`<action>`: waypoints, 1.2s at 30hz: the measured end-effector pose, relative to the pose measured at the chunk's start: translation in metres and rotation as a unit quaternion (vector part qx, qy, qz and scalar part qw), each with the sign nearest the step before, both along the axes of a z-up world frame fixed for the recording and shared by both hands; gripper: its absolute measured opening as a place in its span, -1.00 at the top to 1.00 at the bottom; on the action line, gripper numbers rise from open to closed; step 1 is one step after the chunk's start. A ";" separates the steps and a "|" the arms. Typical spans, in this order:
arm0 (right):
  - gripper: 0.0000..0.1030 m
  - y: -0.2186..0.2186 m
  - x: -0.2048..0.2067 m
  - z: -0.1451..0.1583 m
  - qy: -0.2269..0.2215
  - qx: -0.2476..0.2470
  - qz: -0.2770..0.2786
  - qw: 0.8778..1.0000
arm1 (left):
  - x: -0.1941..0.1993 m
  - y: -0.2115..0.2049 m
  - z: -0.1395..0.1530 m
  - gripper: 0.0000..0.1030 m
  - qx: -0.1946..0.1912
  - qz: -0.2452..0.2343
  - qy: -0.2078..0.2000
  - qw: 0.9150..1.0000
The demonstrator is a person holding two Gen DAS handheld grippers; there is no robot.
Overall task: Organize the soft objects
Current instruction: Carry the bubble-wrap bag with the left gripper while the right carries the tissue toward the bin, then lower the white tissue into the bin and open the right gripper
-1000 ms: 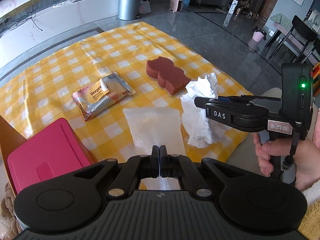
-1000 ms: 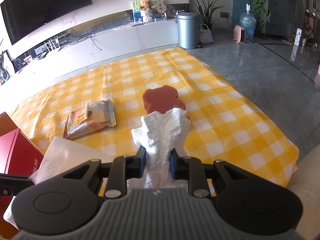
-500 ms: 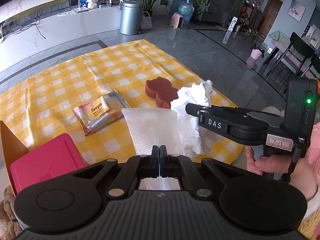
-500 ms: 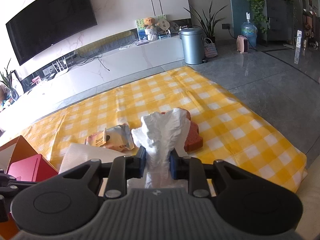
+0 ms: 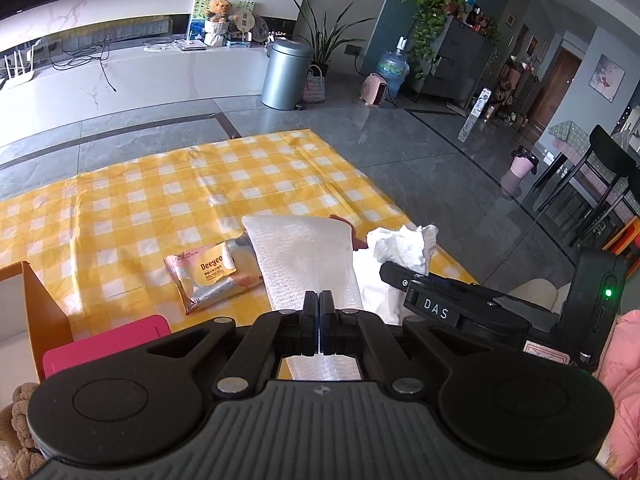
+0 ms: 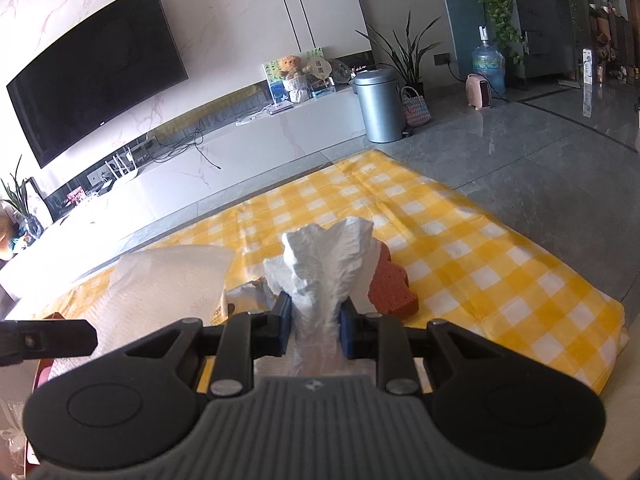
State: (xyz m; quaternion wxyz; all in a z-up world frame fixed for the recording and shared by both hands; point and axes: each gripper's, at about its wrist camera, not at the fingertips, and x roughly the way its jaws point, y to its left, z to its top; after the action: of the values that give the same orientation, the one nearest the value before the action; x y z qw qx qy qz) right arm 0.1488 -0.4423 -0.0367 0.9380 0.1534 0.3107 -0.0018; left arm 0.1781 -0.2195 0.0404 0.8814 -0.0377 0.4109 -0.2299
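A: So, what does the left wrist view show?

B: The left gripper (image 5: pixel 319 322) sits at the lower centre of the frame, its two fingers pressed fully together on a thin white mesh cloth (image 5: pixel 304 260). The cloth fans upward from the fingers toward the middle of the frame, lifted clear of the yellow checked cloth (image 5: pixel 160 184) on the floor.

A: And at the right of that frame?

B: The right gripper (image 5: pixel 390 270) reaches in from the lower right, with a crumpled white tissue (image 5: pixel 404 242) at its tip. A pink sleeve (image 5: pixel 622 360) shows at the right edge.

A: What lies on the checked cloth?

B: A silvery pack of wipes (image 5: pixel 212 276) lies left of centre, partly hidden by the mesh cloth. A pink box (image 5: pixel 108 344) is at the lower left, beside an orange cardboard flap (image 5: pixel 40 304).

A: What about the right wrist view?

B: There the right gripper's fingers (image 6: pixel 283 318) stand narrowly apart, clamped on the bunched tissue, which rises between them to the middle of the frame. A reddish-brown sponge (image 6: pixel 390 284) lies on the checked cloth just right of the tissue. The mesh cloth hangs at the left.

A: Anything in the background?

B: A grey bin (image 6: pixel 380 106) stands on the floor at the upper right of centre, and a dark television (image 6: pixel 96 88) fills the upper left.
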 end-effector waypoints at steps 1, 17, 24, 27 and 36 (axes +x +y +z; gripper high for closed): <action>0.56 0.000 0.000 0.002 -0.005 0.007 0.002 1.000 | 0.001 0.002 0.003 1.00 0.000 0.005 -0.003 1.000; 0.56 0.076 -0.028 0.059 -0.105 -0.027 0.092 0.990 | -0.035 0.095 0.058 1.00 -0.019 0.107 -0.071 0.992; 0.56 0.131 -0.037 0.076 -0.133 -0.053 0.158 0.977 | -0.057 0.154 0.073 1.00 -0.033 0.164 -0.103 0.981; 0.56 0.152 -0.040 0.077 -0.138 -0.057 0.185 0.971 | -0.063 0.186 0.073 1.00 -0.053 0.194 -0.107 0.974; 0.56 0.198 -0.037 0.071 -0.119 -0.040 0.254 0.959 | -0.081 0.266 0.043 1.00 -0.092 0.269 -0.105 0.953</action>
State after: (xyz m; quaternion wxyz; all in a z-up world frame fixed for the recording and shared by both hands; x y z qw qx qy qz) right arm 0.1121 -0.2439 0.0342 0.9432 0.0306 0.2250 0.2425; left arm 0.0972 0.0467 0.0829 0.9416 -0.2034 0.2674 -0.0236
